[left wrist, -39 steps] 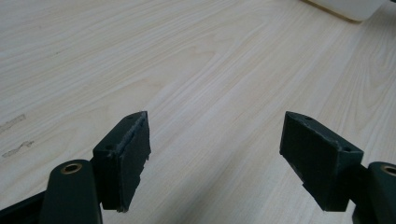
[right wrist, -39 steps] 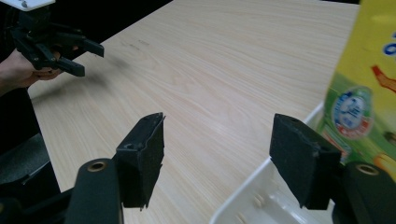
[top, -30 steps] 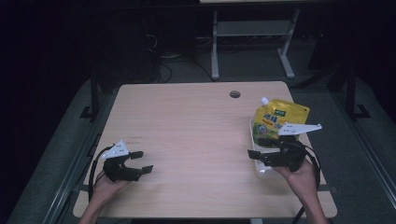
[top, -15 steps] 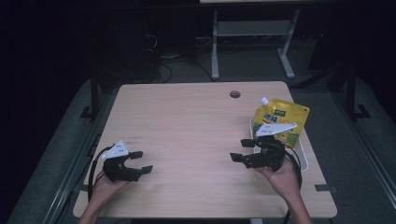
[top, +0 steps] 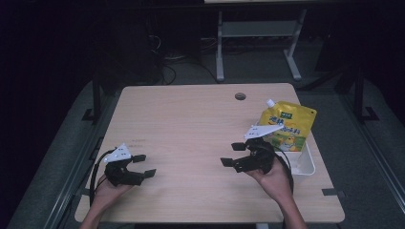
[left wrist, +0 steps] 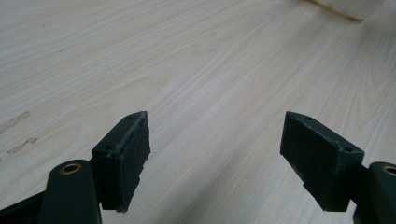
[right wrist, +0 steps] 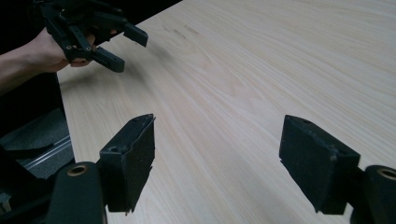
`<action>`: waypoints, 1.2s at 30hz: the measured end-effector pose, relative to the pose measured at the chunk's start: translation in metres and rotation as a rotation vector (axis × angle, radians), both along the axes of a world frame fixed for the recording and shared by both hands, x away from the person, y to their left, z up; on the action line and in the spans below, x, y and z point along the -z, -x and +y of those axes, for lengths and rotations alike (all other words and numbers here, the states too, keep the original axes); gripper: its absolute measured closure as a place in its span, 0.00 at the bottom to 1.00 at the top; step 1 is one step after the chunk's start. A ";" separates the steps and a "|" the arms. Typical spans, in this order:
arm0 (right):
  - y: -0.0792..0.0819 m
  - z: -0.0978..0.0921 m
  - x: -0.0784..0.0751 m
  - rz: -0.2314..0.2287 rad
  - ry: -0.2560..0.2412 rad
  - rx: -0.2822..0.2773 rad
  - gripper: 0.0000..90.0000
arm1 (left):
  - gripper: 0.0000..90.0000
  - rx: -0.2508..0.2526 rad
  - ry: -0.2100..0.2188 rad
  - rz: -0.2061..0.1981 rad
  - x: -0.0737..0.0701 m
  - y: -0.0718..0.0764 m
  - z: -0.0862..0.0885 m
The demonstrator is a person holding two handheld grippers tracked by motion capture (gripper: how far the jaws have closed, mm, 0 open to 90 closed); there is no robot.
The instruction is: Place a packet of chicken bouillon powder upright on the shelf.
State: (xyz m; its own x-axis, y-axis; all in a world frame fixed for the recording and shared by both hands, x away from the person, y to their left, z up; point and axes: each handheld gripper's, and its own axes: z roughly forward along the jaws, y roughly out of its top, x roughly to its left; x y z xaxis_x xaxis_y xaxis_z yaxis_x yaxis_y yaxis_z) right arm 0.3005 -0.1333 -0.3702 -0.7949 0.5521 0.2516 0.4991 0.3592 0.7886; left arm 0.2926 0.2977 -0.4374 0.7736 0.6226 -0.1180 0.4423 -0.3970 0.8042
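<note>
One yellow spouted pouch (top: 285,125), white cap, upright in white tray (top: 305,164).

Table (top: 191,124): pale matt wood grain. Pouch (top: 285,125): glossy yellow plastic. Tray (top: 305,164): smooth white plastic.

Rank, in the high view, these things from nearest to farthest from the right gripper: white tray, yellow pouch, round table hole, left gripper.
From the right gripper:
1. Yellow spouted pouch, just behind-right.
2. White plastic tray, right edge; nearly tied with the pouch.
3. Round table hole, far edge.
4. Left gripper, across the table.
</note>
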 end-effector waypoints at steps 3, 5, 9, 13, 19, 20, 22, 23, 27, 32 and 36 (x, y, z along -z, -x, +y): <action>-0.001 0.008 0.000 -0.002 -0.001 -0.011 0.29 | 0.26 0.000 -0.001 0.000 0.000 0.000 0.000; -0.002 0.013 0.001 -0.001 0.000 -0.018 0.28 | 0.26 0.001 -0.001 0.000 0.000 0.000 0.000; -0.004 0.023 0.003 0.003 0.008 -0.035 0.28 | 0.26 0.001 -0.004 0.000 0.000 0.000 0.000; -0.006 0.033 0.006 0.007 0.013 -0.051 0.28 | 0.26 0.001 -0.004 0.002 0.000 0.000 0.001; -0.009 0.044 0.009 0.015 0.013 -0.073 0.28 | 0.26 0.005 -0.005 0.001 0.000 0.000 0.000; -0.010 0.046 0.010 0.015 0.015 -0.075 0.28 | 0.26 0.006 -0.007 0.000 0.001 0.000 0.000; -0.011 0.050 0.012 0.019 0.017 -0.080 0.28 | 0.26 0.006 -0.009 0.000 0.001 0.000 0.000; -0.011 0.052 0.013 0.020 0.020 -0.082 0.28 | 0.26 0.007 -0.010 0.000 0.001 0.000 0.000; -0.013 0.059 0.019 0.022 0.027 -0.088 0.28 | 0.26 0.011 -0.013 0.002 0.001 0.000 -0.001; -0.015 0.066 0.026 0.028 0.042 -0.089 0.28 | 0.26 0.016 -0.018 0.002 0.002 0.000 -0.001; -0.015 0.071 0.031 0.028 0.047 -0.087 0.28 | 0.26 0.021 -0.023 0.004 0.003 0.000 -0.002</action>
State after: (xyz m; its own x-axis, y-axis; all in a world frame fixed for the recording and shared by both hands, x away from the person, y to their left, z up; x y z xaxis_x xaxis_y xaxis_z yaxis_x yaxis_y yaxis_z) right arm 0.3159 -0.0620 -0.4013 -0.8333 0.4933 0.2496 0.4860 0.4383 0.7561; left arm 0.2923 0.2955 -0.4401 0.7858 0.6092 -0.1070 0.4371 -0.4246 0.7929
